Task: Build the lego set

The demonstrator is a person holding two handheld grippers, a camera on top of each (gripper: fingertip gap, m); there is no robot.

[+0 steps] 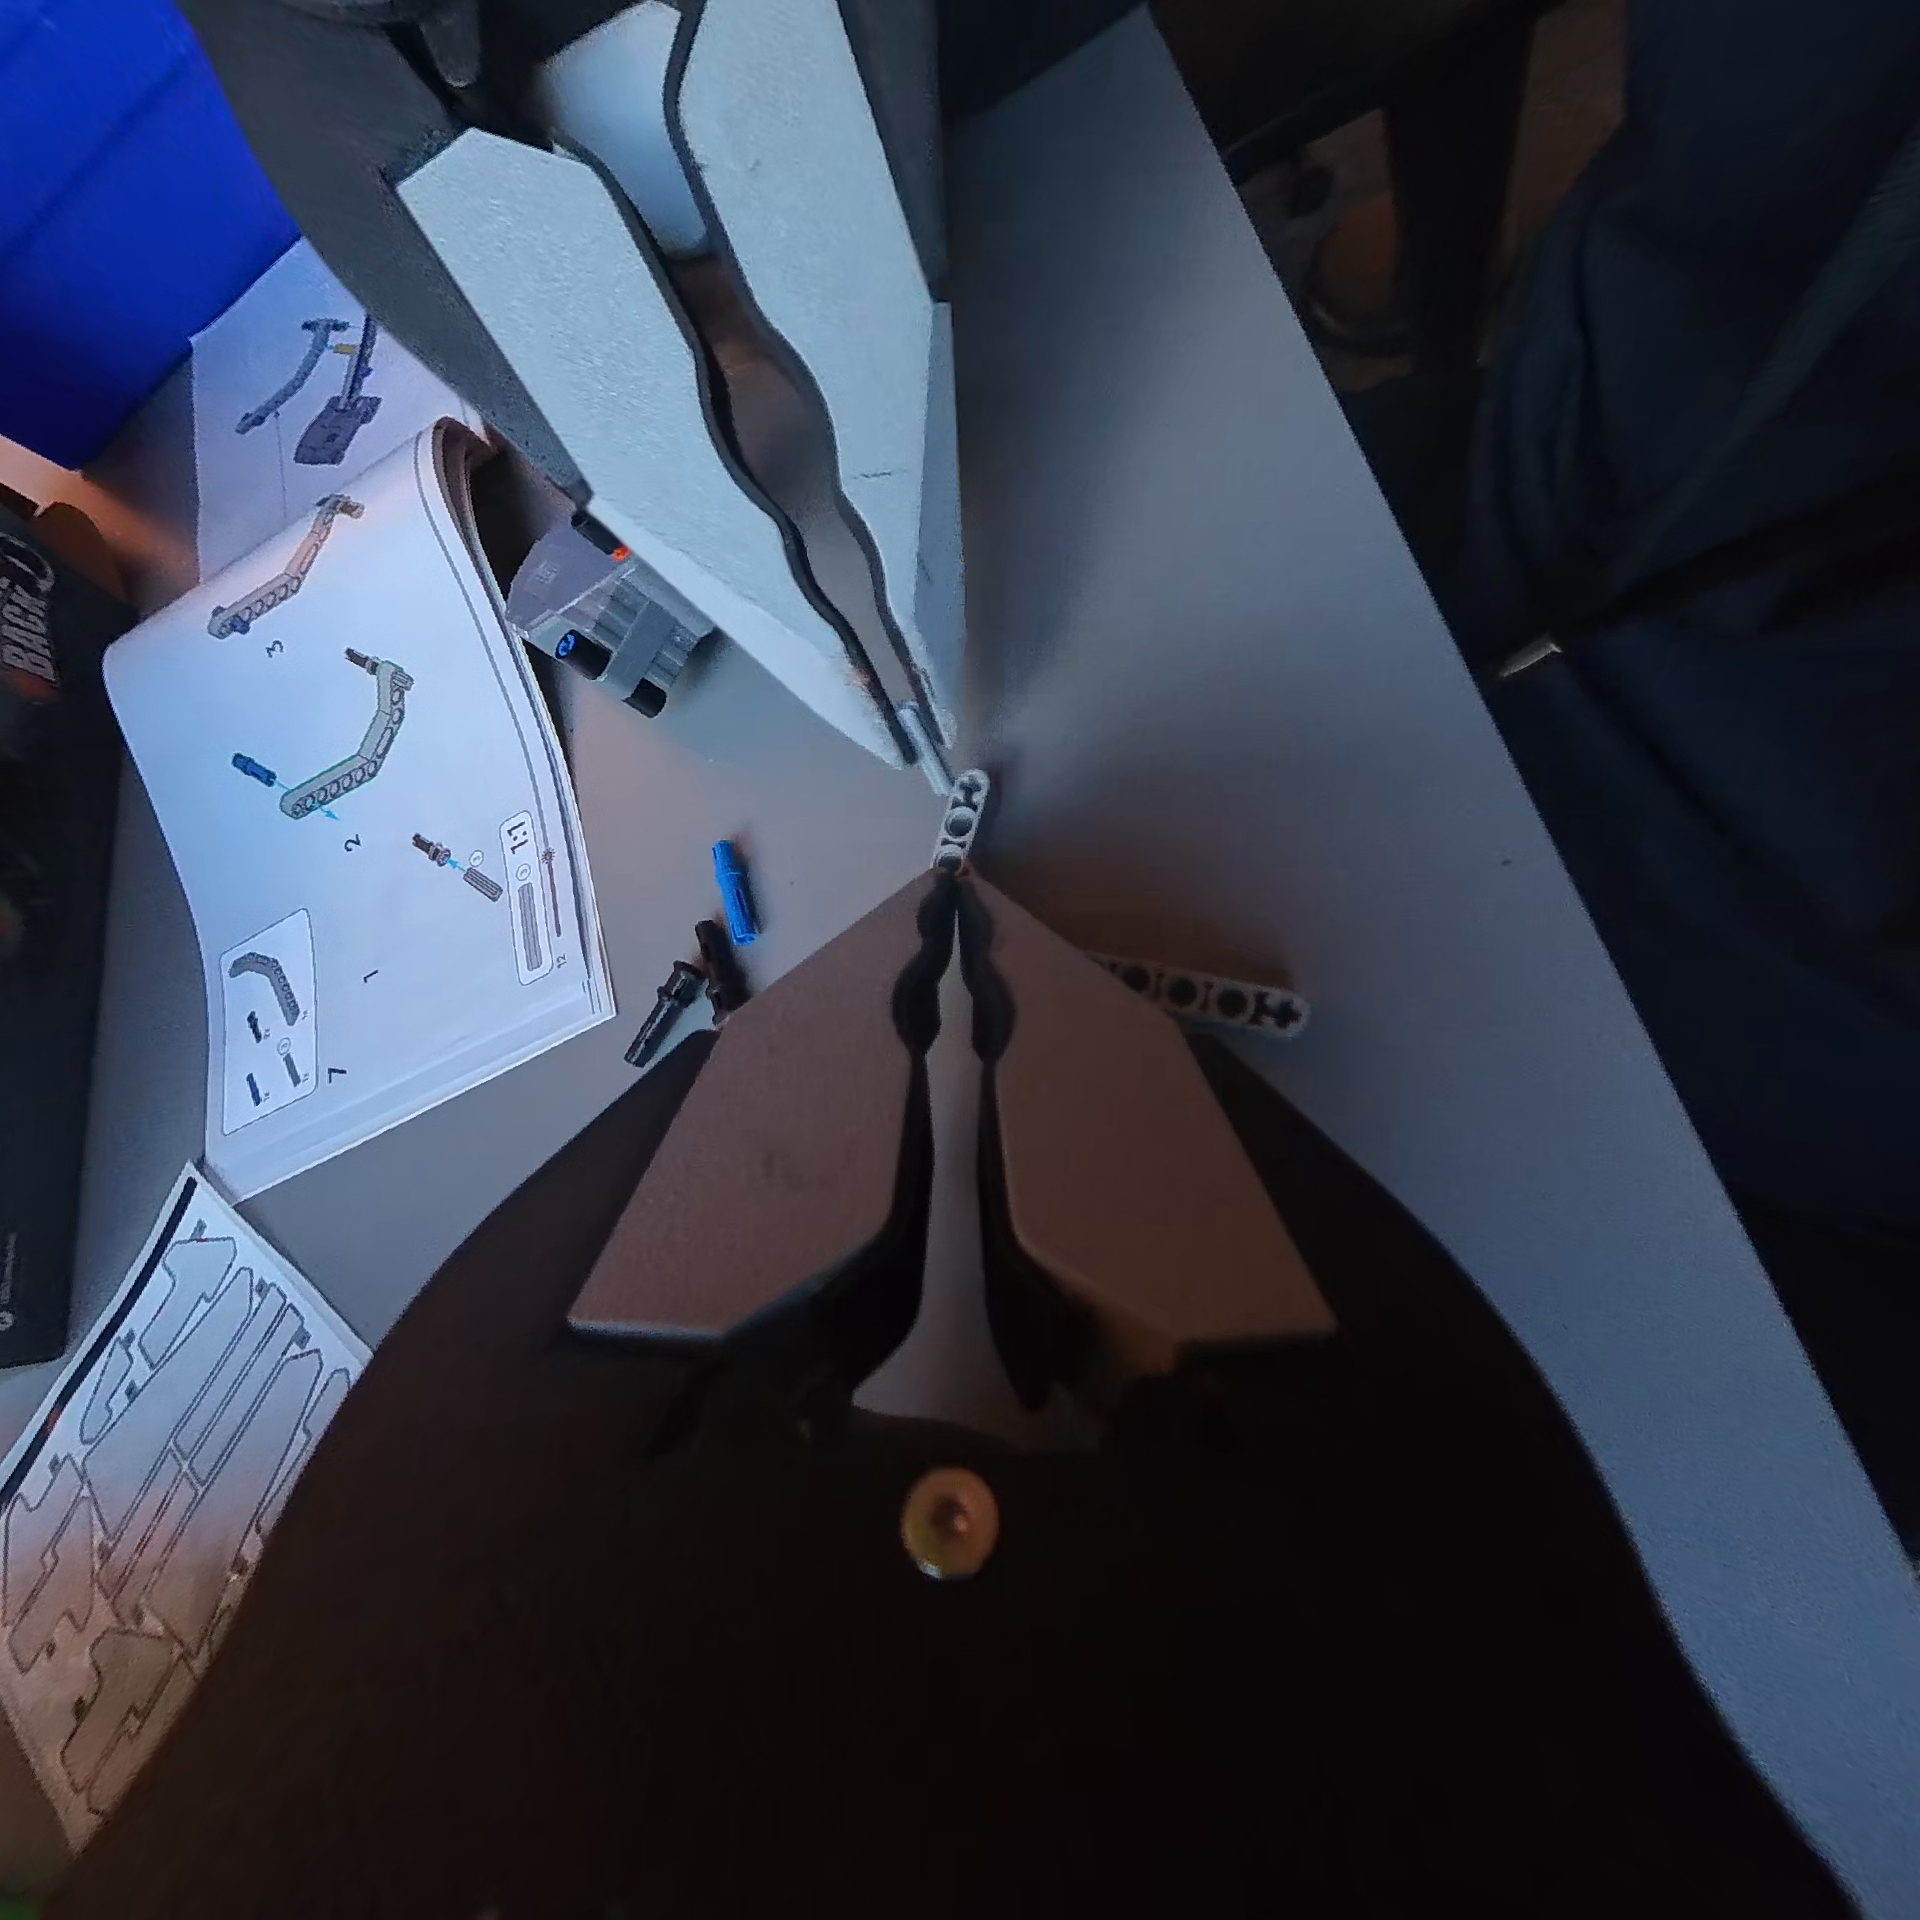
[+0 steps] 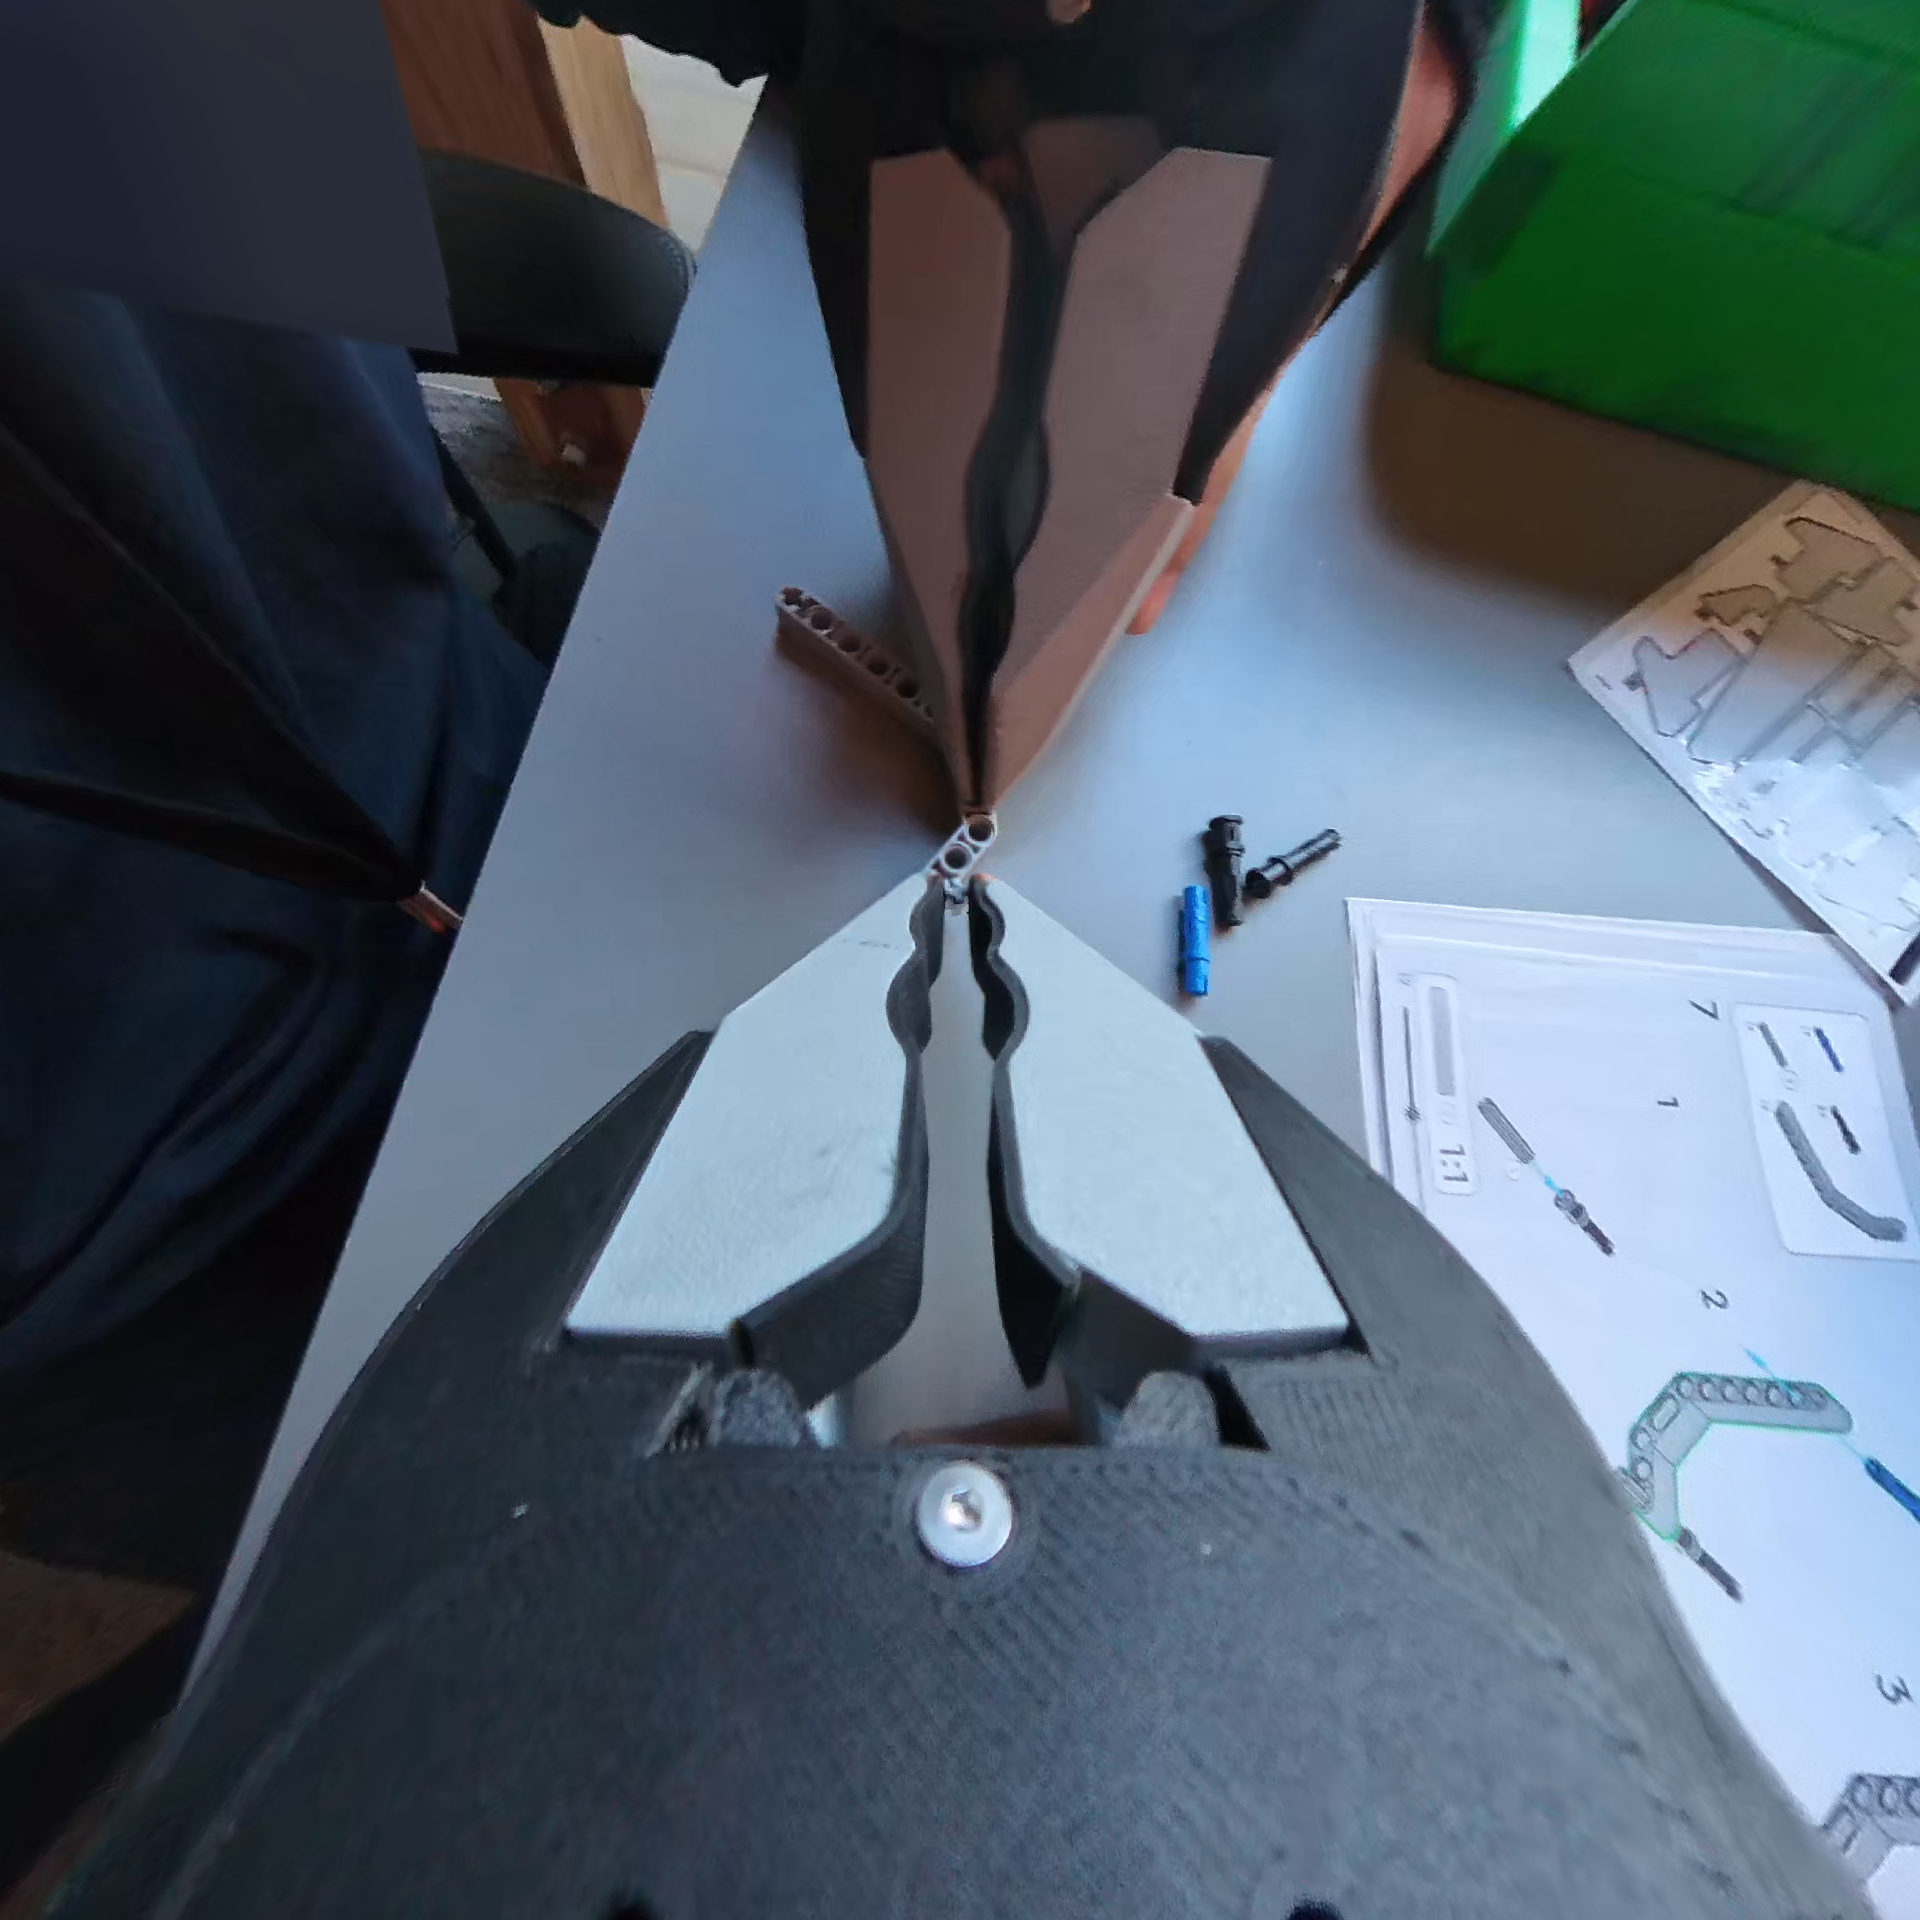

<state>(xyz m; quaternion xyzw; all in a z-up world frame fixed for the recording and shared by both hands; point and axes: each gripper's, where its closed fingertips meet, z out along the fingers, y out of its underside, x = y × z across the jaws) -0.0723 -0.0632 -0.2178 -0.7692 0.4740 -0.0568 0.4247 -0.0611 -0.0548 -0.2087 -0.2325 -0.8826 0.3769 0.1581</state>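
Left gripper point(image 1: 951, 883) and right gripper point(image 2: 961, 902), both closed, pinch opposite ends of the bent grey plastic perforated beam point(image 1: 961, 821), steadying it for pin insertion.

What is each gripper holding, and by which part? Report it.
Both pinch the same small grey beam: right gripper on one end, left gripper on the opposite end.

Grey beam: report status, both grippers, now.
Left gripper and right gripper both shut on beam ends, mid-table. Pins loose beside manual. Nothing in the way.
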